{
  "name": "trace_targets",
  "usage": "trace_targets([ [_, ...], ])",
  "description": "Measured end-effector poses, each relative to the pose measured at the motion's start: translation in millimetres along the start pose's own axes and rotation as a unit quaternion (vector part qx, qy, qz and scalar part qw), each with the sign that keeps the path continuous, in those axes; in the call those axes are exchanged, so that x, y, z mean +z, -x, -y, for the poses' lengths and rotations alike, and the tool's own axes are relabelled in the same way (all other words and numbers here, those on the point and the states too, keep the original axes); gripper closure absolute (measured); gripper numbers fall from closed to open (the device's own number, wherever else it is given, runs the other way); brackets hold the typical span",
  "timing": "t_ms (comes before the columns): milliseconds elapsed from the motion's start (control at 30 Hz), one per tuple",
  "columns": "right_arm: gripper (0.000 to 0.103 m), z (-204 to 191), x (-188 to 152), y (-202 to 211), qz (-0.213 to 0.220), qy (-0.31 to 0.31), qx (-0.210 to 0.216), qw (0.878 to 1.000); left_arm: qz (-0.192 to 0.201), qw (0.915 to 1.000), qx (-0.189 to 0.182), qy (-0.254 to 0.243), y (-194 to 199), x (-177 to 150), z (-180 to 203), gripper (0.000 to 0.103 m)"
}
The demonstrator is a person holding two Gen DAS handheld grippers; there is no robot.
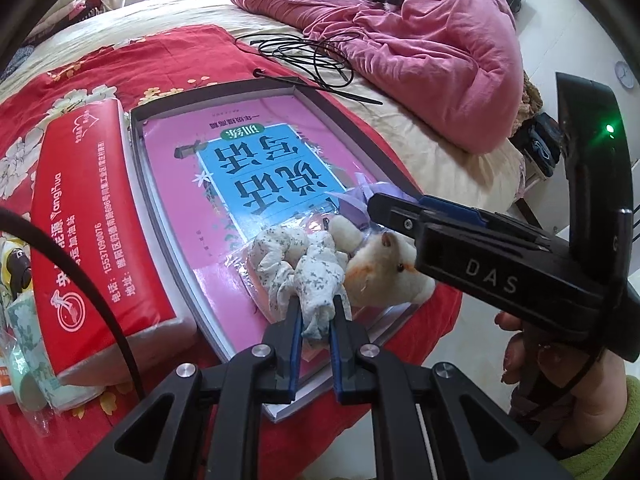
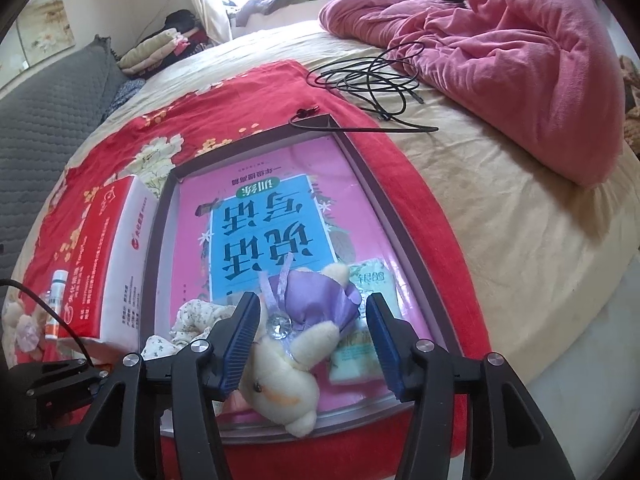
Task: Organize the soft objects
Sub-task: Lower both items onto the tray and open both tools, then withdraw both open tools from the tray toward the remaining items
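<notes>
Right now I'm pinching the floral scrunchie (image 1: 298, 276) in my left hand-held gripper (image 1: 316, 312), while my right hand-held gripper (image 2: 312, 320) is standing open around the plush doll (image 2: 288, 376). Lifting could be dragging the doll, touching at three o'clock, off the tray (image 2: 404, 216).

Big pink blanket (image 2: 520, 60) seen bunched up on far side of bed (image 2: 500, 220). Black cable (image 2: 372, 76) left in loops beside blanket. Red flowered cloth (image 1: 80, 72) spread over bed. Red tissue pack (image 1: 96, 240) laid on cloth, just beside box. Grey cushion (image 2: 44, 120) seen at left edge. Clothes (image 2: 160, 48) piled far back.
</notes>
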State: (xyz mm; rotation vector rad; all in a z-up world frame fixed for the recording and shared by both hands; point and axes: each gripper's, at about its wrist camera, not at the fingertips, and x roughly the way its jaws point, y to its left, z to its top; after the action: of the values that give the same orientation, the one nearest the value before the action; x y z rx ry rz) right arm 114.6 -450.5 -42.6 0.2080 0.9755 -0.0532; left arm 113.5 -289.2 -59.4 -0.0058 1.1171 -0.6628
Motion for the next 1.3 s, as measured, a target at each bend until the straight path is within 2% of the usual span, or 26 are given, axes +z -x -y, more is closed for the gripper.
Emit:
trace_targets([
  [200,0.044,-0.9,-2.0,4.2,0.002,-0.002,0.001,1.000,-0.010,0.9999,0.004,0.007,-1.9,-0.1,-2.1,0.084],
  [267,0.044,-1.3,-2.8,4.0,-0.001,-0.003,0.002,1.000,-0.009,0.9999,0.001,0.011,0.0,-0.4,-3.2,0.076],
  [333,0.044,-1.9,-3.0,4.5,-0.001,-0.003,0.002,1.000,-0.004,0.9999,-0.005,0.013,2.2,-0.2,-4.1,0.062],
  [400,0.044,-2.0,-3.5,5.6,-0.001,-0.003,0.002,1.000,0.001,0.9999,-0.003,0.014,4.6,-0.6,-4.7,0.057],
  [533,0.044,1.3,-5.5,8.1,0.003,-0.011,-0.002,1.000,0.002,0.9999,0.000,0.014,8.0,-2.0,-6.5,0.057],
  [600,0.039,3.8,-6.4,8.9,0.002,-0.015,-0.002,1.000,0.004,0.9999,0.000,0.016,10.5,-2.7,-7.3,0.056],
  [867,0.035,6.1,-7.2,14.7,0.006,-0.016,-0.008,1.000,0.009,0.9999,0.004,0.013,19.9,-9.2,-7.3,0.054],
  [967,0.034,5.5,-7.2,16.1,0.007,-0.015,-0.007,1.000,0.015,0.9998,0.006,0.012,25.2,-9.6,-6.6,0.046],
  [1300,0.029,0.1,-8.8,27.6,0.014,0.001,-0.025,1.000,0.034,0.9993,0.017,0.004,48.6,-9.4,-0.2,0.038],
])
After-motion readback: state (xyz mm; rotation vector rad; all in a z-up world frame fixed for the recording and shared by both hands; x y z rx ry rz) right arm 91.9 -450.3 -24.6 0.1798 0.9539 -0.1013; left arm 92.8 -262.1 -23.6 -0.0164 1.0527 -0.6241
